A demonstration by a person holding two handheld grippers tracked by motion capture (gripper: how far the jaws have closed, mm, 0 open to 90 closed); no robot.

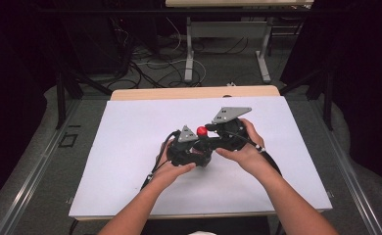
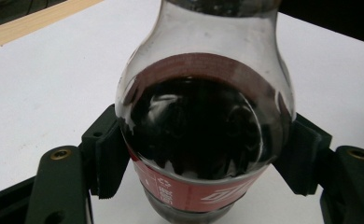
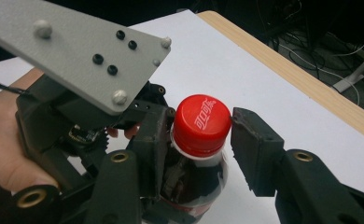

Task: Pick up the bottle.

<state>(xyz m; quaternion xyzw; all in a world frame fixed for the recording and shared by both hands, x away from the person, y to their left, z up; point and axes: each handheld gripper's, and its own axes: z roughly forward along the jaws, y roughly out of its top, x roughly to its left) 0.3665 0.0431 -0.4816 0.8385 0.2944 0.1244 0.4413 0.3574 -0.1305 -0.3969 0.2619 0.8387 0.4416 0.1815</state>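
Observation:
A cola bottle point(image 2: 203, 140) with dark drink, a red label and a red cap point(image 3: 201, 123) stands upright on the white table top point(image 1: 125, 147). My left gripper point(image 2: 203, 161) is shut on the bottle's round body, with a pad pressed against each side. My right gripper point(image 3: 201, 135) comes in from the right at cap height, and its jaws stand against both sides of the cap. In the high view the two grippers meet at mid-table around the red cap point(image 1: 202, 130). The left gripper's grey plate point(image 3: 77, 51) fills the upper left of the right gripper view.
A wooden strip point(image 1: 194, 92) borders the far edge of the white top. Beyond it, cables lie on the floor around another table's legs point(image 1: 189, 54). Dark frame posts point(image 1: 60, 93) stand at both sides. The person's forearms point(image 1: 297, 205) enter from the near edge.

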